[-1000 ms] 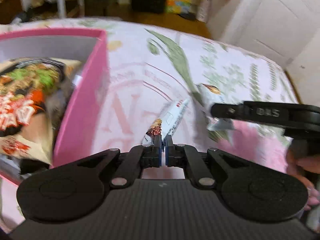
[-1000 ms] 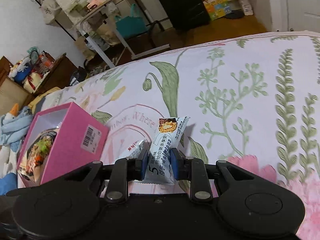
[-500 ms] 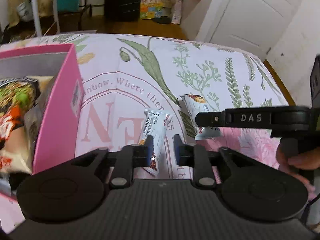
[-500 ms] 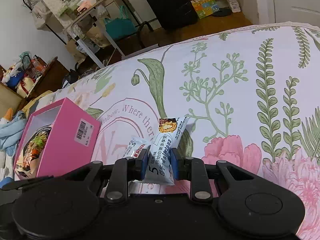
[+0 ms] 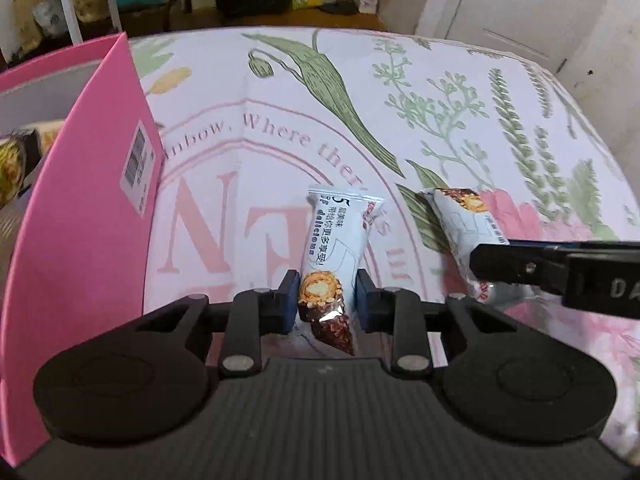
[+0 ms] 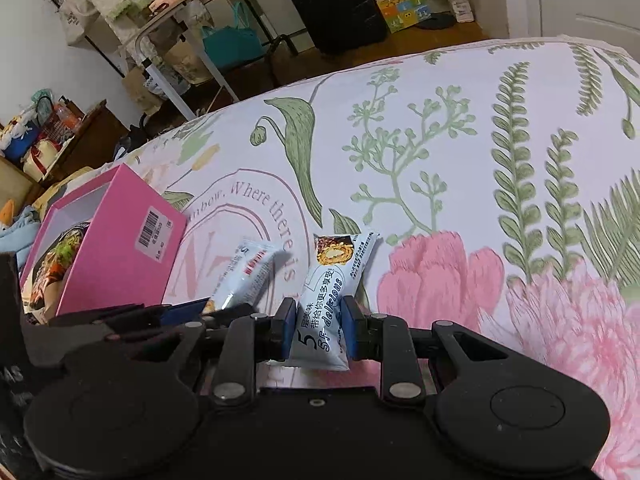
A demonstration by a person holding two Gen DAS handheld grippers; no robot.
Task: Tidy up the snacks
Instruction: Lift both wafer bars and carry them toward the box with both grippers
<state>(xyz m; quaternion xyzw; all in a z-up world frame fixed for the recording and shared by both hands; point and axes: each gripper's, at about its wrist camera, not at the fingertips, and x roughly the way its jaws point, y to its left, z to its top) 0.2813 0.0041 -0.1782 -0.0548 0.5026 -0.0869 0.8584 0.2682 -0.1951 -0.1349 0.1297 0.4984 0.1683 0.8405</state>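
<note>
While the right claw (image 6: pixel 316 330) clamps one snack bar (image 6: pixel 334 292), the left claw (image 5: pixel 327 300), jaws apart, straddles another bar (image 5: pixel 334 248).

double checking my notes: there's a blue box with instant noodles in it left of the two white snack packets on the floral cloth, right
Not quite: the box is pink, not blue, as the right wrist view shows. The rest holds: a noodle packet sits inside it, and it stands left of the two white snack packets on the floral cloth.

Floral bedspread (image 6: pixel 460 160), black suitcase (image 6: pixel 332 4), teal bag (image 6: pixel 232 42), white door (image 5: pixel 520 4), wooden floor (image 6: pixel 440 34)
</note>
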